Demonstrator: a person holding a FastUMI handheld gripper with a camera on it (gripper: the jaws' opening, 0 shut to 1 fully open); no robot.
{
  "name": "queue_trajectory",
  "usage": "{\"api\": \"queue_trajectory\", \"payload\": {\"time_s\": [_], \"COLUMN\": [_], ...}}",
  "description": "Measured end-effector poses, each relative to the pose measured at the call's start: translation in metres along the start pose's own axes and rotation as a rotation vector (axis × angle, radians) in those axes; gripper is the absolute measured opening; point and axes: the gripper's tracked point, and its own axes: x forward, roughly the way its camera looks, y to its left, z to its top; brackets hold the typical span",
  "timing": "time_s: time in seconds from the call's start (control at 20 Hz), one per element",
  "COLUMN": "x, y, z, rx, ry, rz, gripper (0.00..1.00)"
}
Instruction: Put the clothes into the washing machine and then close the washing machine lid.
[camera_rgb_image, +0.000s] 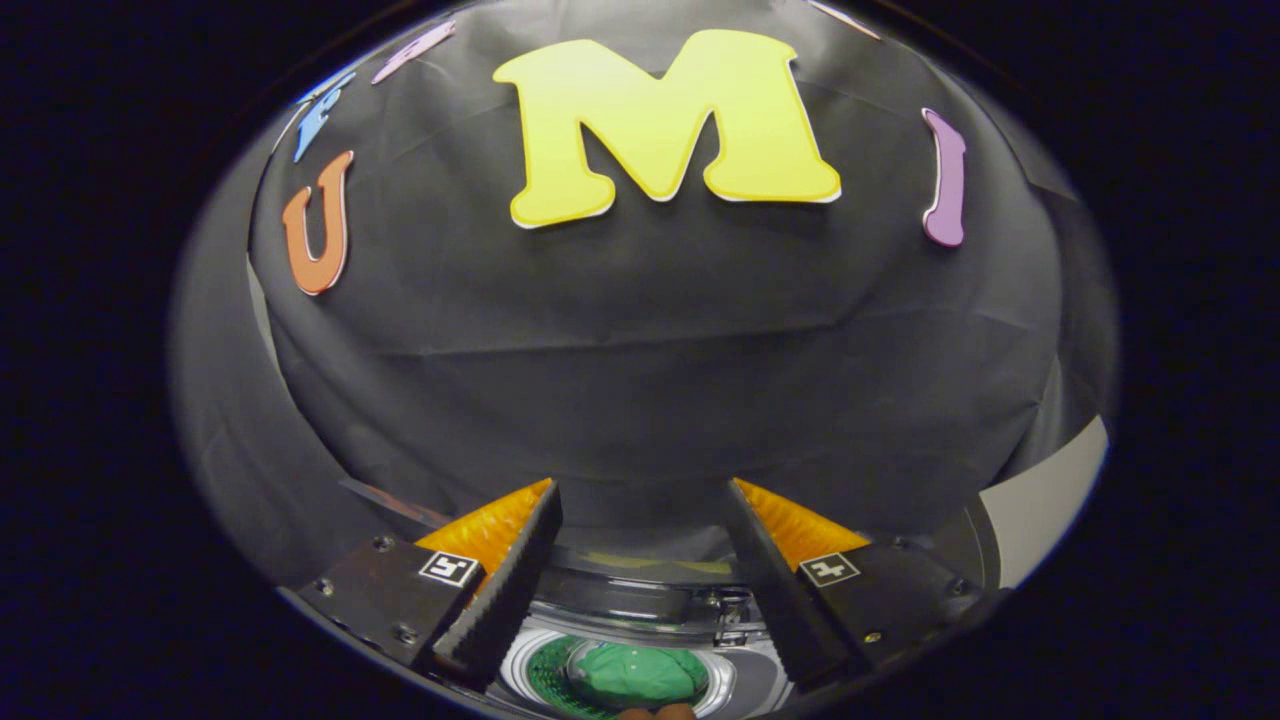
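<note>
My gripper (645, 490) stands open, its two fingers wide apart with nothing between them, held high and facing the booth's black wall. Below and between the fingers sits the washing machine (640, 610), seen from above. A green garment (640, 673) lies inside its round drum opening (520, 672). The raised lid (630, 585) shows as a dark curved band just behind the drum, beneath the fingertips.
Black cloth covers the wall ahead and wraps round to both sides. A pale panel (1045, 500) shows at the far right, beyond the right finger. A small brownish shape (655, 712) peeks in just under the drum.
</note>
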Motion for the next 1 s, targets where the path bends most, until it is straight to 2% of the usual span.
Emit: {"api": "queue_trajectory", "payload": {"time_s": [1.0], "x": [-0.011], "y": [0.003], "z": [-0.007], "rx": [-0.025], "ry": [-0.043], "rz": [0.015], "gripper": [1.00]}}
